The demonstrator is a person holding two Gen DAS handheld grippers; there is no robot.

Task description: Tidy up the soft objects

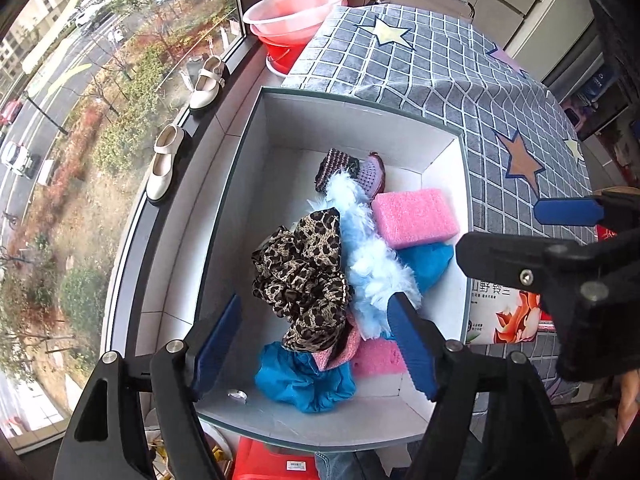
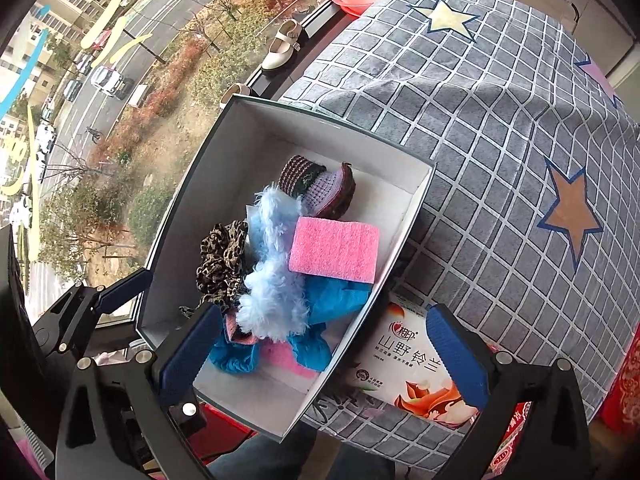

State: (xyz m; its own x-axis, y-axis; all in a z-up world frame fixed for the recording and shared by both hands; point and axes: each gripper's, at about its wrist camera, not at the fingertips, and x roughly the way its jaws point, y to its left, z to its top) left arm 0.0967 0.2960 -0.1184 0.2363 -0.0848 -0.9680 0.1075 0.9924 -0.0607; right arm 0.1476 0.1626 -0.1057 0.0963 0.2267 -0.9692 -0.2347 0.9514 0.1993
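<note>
A white box (image 1: 352,120) sits at the window-side edge of the tabletop (image 1: 460,80) draped in a grey checked cloth with stars. Inside lie the soft things: a pink sponge (image 1: 416,218), a pale blue fluffy duster (image 1: 368,256), a leopard-print scrunchie (image 1: 304,276), blue cloth (image 1: 304,380) and a knitted piece (image 1: 352,170). The left tool (image 1: 320,354) hangs over the box, released, grasping nothing. The right tool (image 2: 324,354) is spread wide too, straddling the box's near wall, with a tissue pack (image 2: 404,372) just beside the box.
</note>
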